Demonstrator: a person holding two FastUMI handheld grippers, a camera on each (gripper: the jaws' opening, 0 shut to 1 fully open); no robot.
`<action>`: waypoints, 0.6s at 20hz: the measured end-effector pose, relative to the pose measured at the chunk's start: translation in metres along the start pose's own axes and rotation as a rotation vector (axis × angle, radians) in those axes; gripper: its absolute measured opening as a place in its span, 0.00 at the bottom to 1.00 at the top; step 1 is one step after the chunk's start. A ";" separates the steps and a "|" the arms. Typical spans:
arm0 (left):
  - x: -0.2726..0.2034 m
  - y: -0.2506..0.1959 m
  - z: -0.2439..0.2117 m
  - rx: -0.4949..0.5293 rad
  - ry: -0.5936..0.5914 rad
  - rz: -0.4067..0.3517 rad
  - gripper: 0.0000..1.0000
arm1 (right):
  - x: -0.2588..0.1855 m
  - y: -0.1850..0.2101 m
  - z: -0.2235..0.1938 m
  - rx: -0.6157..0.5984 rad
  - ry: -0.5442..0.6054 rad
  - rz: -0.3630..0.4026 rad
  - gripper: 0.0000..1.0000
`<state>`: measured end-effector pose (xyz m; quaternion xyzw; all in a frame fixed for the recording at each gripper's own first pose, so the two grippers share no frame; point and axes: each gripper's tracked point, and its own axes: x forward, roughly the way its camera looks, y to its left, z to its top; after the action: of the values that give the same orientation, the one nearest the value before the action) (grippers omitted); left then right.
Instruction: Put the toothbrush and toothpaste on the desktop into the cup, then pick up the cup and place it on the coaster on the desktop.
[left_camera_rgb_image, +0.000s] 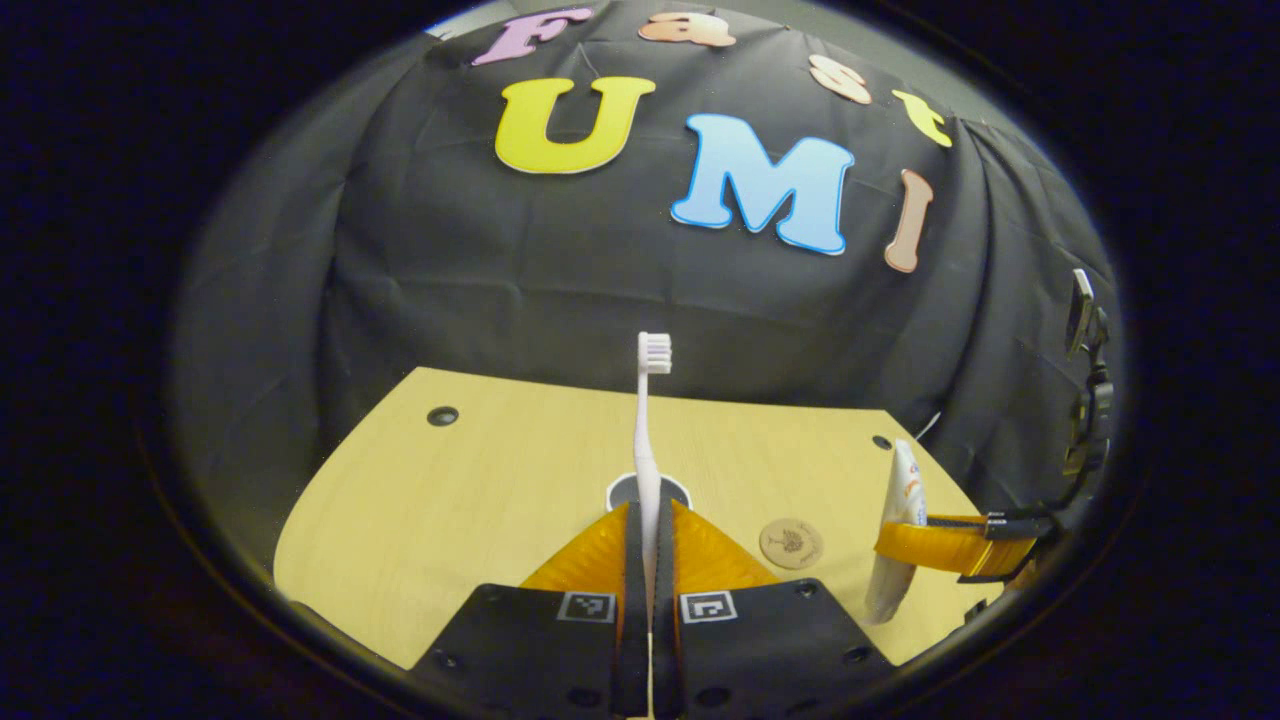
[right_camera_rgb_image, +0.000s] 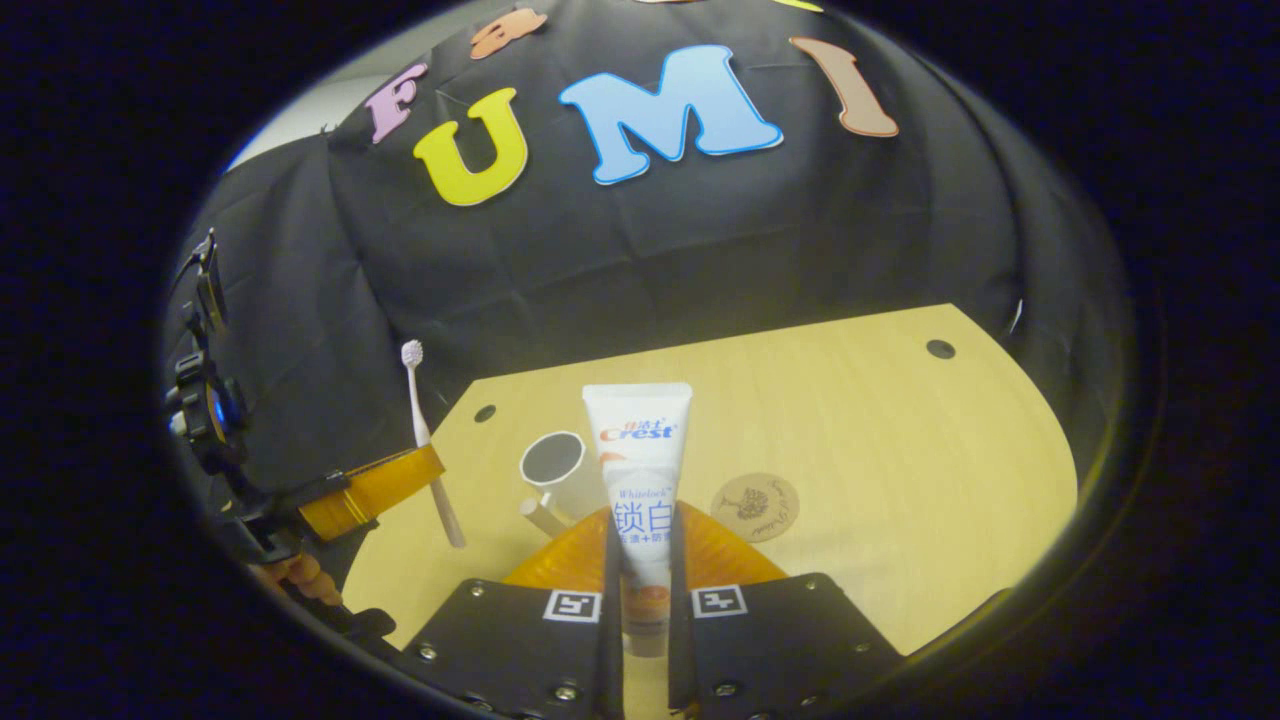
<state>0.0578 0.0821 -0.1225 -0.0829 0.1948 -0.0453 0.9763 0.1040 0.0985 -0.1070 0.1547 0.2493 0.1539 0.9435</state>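
Gripping toothbrush (left_camera_rgb_image: 648, 450), Crest-branded toothpaste (right_camera_rgb_image: 640, 480), both raised

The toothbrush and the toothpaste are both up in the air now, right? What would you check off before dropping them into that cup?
1. Toothbrush clamped between the left gripper fingers, held upright: ok.
2. Toothpaste clamped between the right gripper fingers: ok.
3. Cup standing on the desktop, mouth open and facing up: ok.
4. Toothbrush directly above the cup's mouth: cannot tell; it lines up in the left gripper view but looks off to the side in the right gripper view.
5. Coaster bare and ready for the cup: ok.
6. The two grippers apart, not touching: ok.
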 end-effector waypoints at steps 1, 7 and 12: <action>0.003 0.000 0.004 0.006 -0.019 -0.001 0.10 | 0.002 0.003 0.003 -0.002 -0.007 0.004 0.14; 0.033 -0.006 0.040 0.013 -0.181 -0.065 0.09 | 0.013 0.019 0.027 0.006 -0.069 0.018 0.18; 0.070 -0.007 0.070 -0.008 -0.307 -0.099 0.09 | 0.024 0.022 0.033 0.033 -0.074 0.002 0.18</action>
<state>0.1484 0.0770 -0.0839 -0.1023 0.0392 -0.0794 0.9908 0.1359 0.1199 -0.0815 0.1761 0.2167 0.1449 0.9492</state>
